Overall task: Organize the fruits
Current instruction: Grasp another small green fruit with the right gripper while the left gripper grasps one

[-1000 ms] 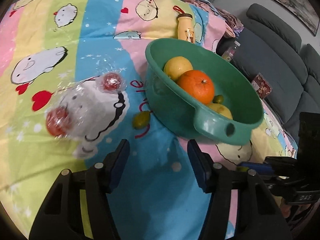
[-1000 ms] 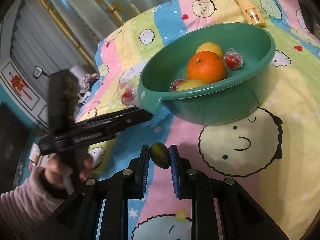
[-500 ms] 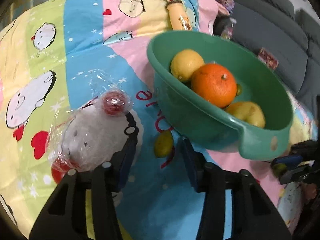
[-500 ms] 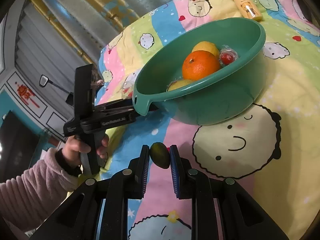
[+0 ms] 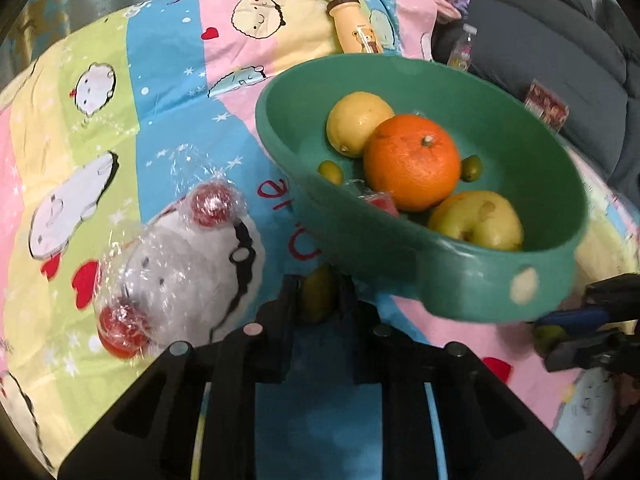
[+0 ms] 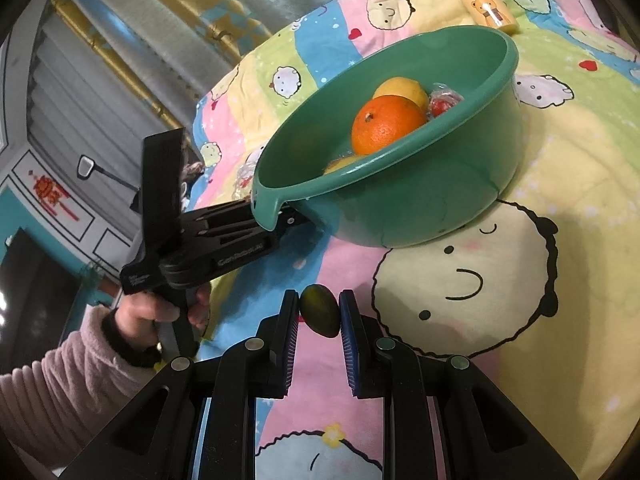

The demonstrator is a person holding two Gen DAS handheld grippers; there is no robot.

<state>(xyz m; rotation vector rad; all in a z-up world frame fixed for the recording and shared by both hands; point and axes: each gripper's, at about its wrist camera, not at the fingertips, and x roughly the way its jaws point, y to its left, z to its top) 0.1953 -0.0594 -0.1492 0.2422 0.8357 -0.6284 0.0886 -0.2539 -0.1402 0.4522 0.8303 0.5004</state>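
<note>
A green bowl (image 5: 552, 168) (image 6: 440, 200) stands on the cartoon bedsheet and holds an orange (image 5: 412, 162) (image 6: 386, 124), a lemon (image 5: 356, 120), a yellow-green apple (image 5: 476, 222), small green fruits and a wrapped red fruit. My left gripper (image 5: 318, 294) is shut on a small green fruit (image 5: 318, 296) just under the bowl's near wall. My right gripper (image 6: 319, 314) is shut on another small green fruit (image 6: 320, 316) above the sheet, in front of the bowl. Two red fruits in clear wrap (image 5: 210, 202) (image 5: 120, 326) lie left of the bowl.
A yellow bottle (image 5: 354, 26) (image 6: 486, 4) lies on the sheet beyond the bowl. A grey sofa (image 5: 540, 40) borders the bed on the right. In the right wrist view a hand in a pink sleeve (image 6: 52, 376) holds the left gripper's handle beside the bowl's spout.
My left gripper moved in toward the bowl and closed on the small green fruit that lay on the sheet. My right gripper kept its grip on its green fruit.
</note>
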